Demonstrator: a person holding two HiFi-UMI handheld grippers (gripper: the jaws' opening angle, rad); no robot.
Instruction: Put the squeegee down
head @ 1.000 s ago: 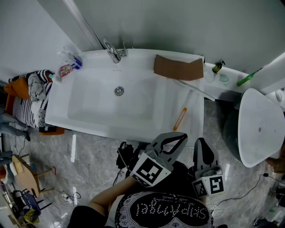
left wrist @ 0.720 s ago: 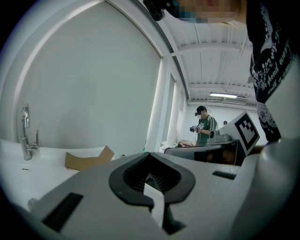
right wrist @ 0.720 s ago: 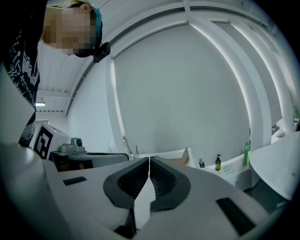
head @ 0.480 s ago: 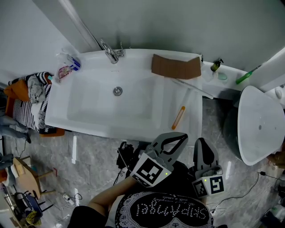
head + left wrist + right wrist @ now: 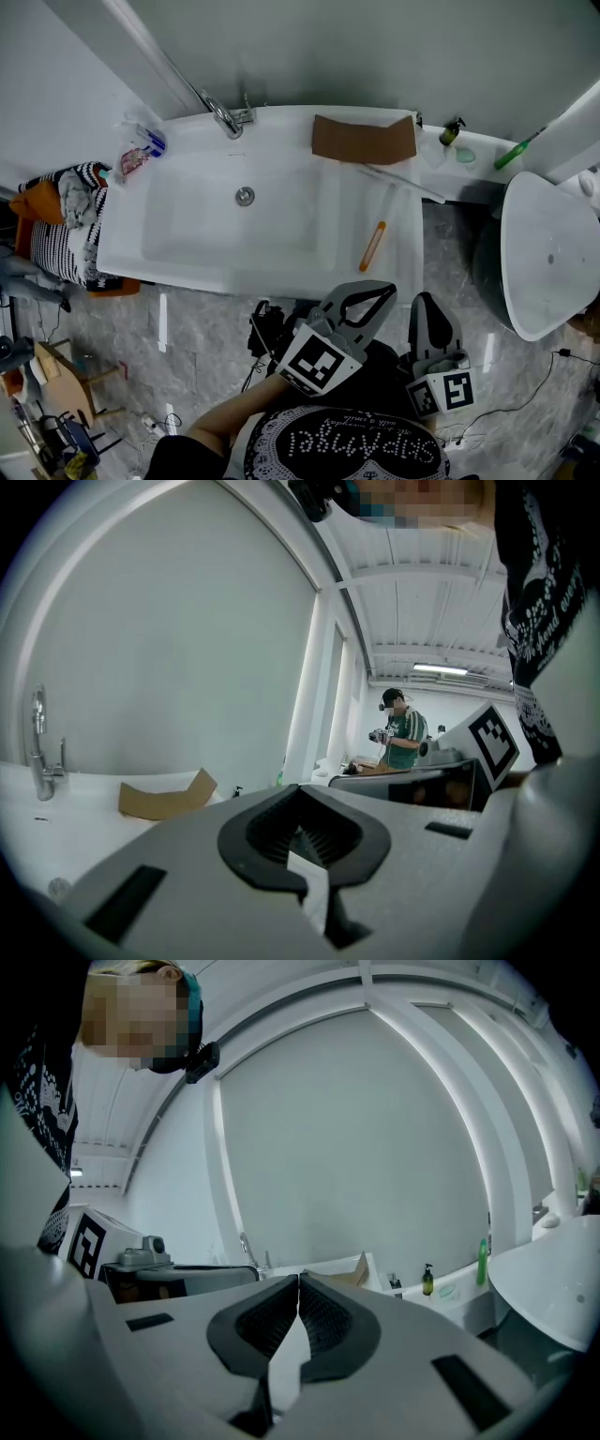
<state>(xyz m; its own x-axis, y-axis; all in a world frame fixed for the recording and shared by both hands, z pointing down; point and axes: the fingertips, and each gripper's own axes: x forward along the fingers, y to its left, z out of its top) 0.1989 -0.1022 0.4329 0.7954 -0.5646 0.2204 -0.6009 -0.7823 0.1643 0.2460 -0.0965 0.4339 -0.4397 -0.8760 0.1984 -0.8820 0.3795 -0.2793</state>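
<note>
The squeegee [image 5: 380, 230] lies on the right end ledge of the white bathtub [image 5: 187, 267], its orange grip pointing toward me and its long pale blade lying across the far end. No gripper touches it. In the head view both grippers hang close to my body, on the near side of the tub. My left gripper [image 5: 382, 289] is shut and holds nothing; its tips [image 5: 300, 791] meet in the left gripper view. To its right, my right gripper [image 5: 422, 300] is shut and empty too, with its pads [image 5: 298, 1283] pressed together.
A brown cardboard piece [image 5: 364, 139] rests on the tub's far rim, near the faucet [image 5: 223, 117]. A dark bottle [image 5: 452, 131] and a green item [image 5: 514, 155] stand on the shelf at right. A white toilet [image 5: 548, 253] sits at far right. Cables [image 5: 265, 328] lie on the floor.
Only the head view has drifted a little. Both grippers stay where they were, and the squeegee has not moved.
</note>
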